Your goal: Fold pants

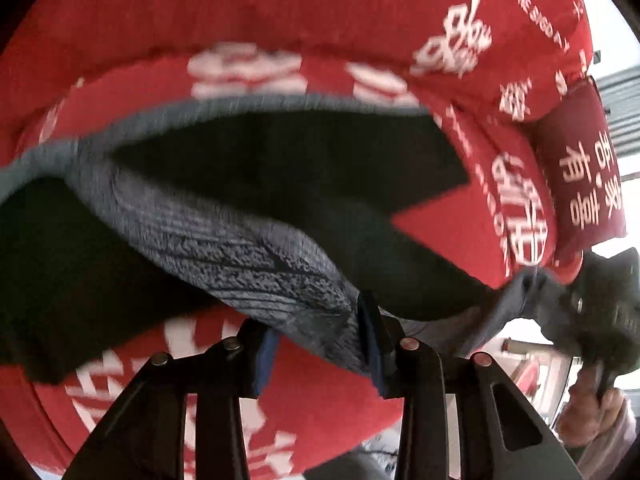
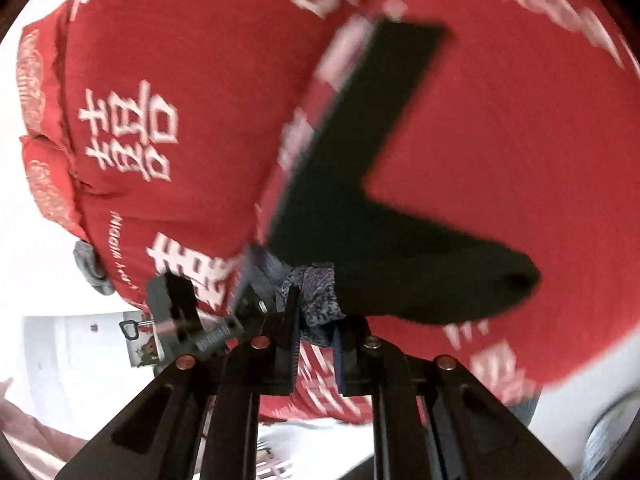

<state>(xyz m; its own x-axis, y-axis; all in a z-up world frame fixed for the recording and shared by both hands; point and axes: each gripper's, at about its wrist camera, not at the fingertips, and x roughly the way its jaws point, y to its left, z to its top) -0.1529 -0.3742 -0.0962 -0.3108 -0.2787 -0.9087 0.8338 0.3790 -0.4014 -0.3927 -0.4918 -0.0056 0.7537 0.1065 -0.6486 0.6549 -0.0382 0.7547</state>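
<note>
Over red bedding: both claws clamped on grey waistband.
Left claw lower centre; right claw lower centre, gripping bunched edge; dark pants draped.

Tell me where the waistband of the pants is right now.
The grey waistband crosses the lower middle of the left wrist view, pinched in the left gripper above the red bedding, its far end held by the right gripper.

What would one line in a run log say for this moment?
task: fold pants | left gripper: shut on pants waistband | right gripper: shut on waistband | pants: lifted over red bedding
</note>
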